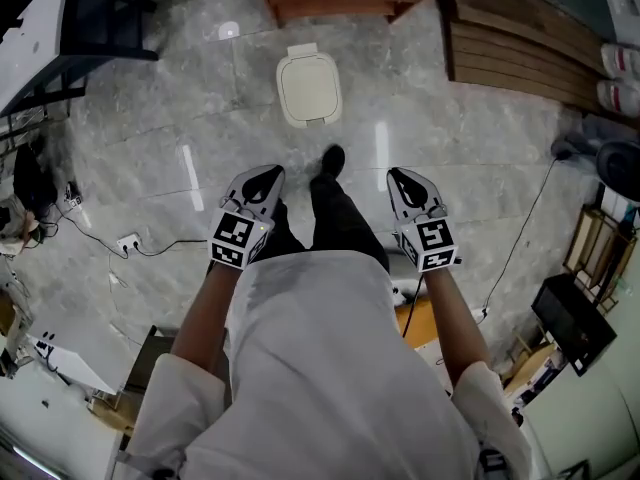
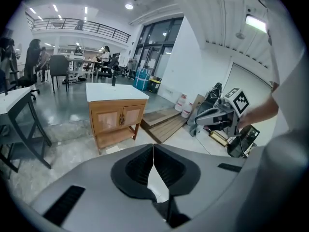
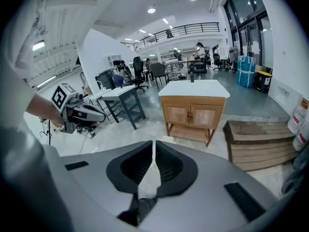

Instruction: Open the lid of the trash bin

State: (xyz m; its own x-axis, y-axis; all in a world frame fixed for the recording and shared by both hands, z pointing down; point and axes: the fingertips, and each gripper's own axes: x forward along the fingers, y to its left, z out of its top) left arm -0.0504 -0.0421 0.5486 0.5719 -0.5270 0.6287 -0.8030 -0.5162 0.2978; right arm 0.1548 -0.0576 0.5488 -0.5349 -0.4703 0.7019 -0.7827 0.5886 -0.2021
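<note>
One cream trash bin (image 1: 309, 103), its lid (image 1: 310, 80) down

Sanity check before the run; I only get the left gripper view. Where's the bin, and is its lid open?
Observer: The bin stands on the floor just in front of the cabinet, with its lid down.
Operator: Is either tool on it?
Observer: No. The left tool and the right tool hang apart from it, on the near side of the person's shoe.
Operator: Is the right tool shut?
Observer: Yes. Its own view shows the jaws together with nothing between them.
</note>
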